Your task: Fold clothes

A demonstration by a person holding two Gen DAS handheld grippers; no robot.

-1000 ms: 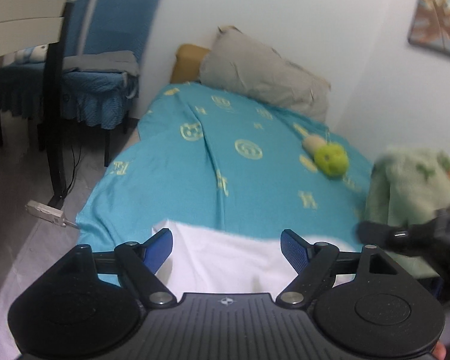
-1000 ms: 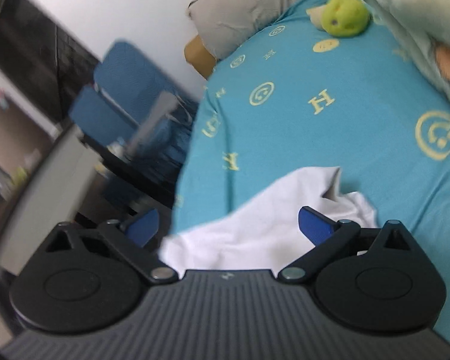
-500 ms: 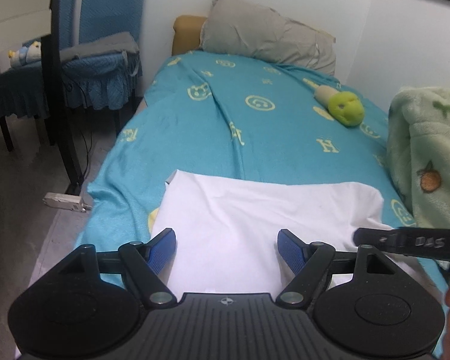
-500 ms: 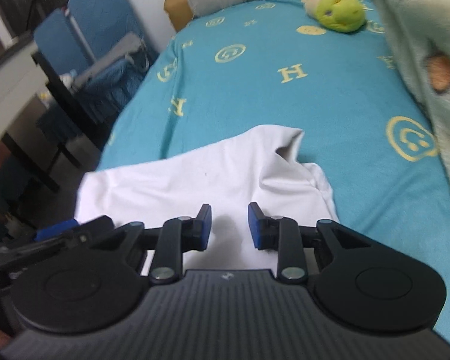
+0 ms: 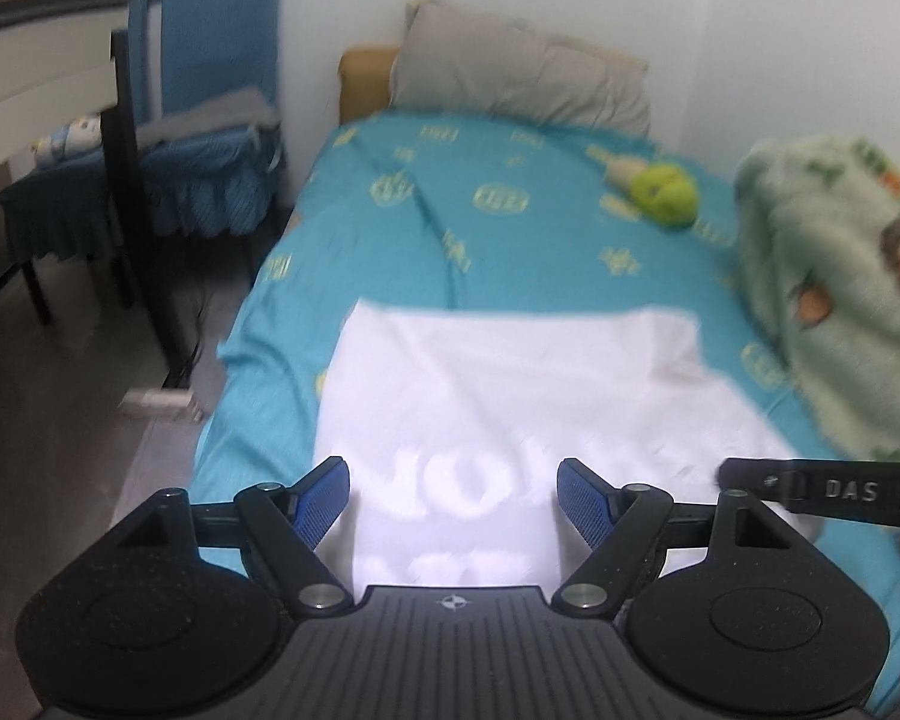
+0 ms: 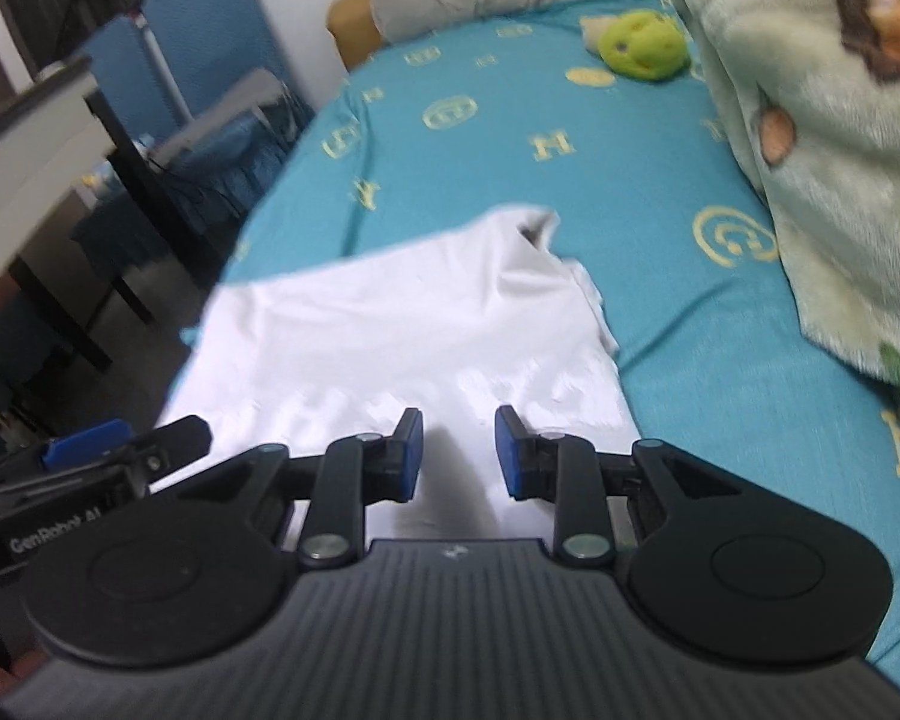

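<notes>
A white T-shirt [image 5: 510,396] lies spread on the teal bed sheet [image 5: 510,240], with faint lettering showing through near me. It also shows in the right wrist view [image 6: 390,330], with a rumpled far corner. My left gripper [image 5: 453,501] is open wide and empty above the shirt's near edge. My right gripper [image 6: 457,453] is partly open with a narrow gap, empty, above the shirt's near right part. The right gripper's side shows at the right of the left wrist view [image 5: 822,489].
A grey pillow [image 5: 522,81] lies at the bed's head. A green plush toy [image 5: 663,195] and a pale green fleece blanket [image 5: 840,300] lie on the right. Blue chairs [image 5: 210,138] and a dark table leg [image 5: 141,228] stand left of the bed.
Both grippers have pulled back and up, so more of the shirt shows. The right gripper's fingers have opened slightly from their narrow gap. The left gripper stays open wide.
</notes>
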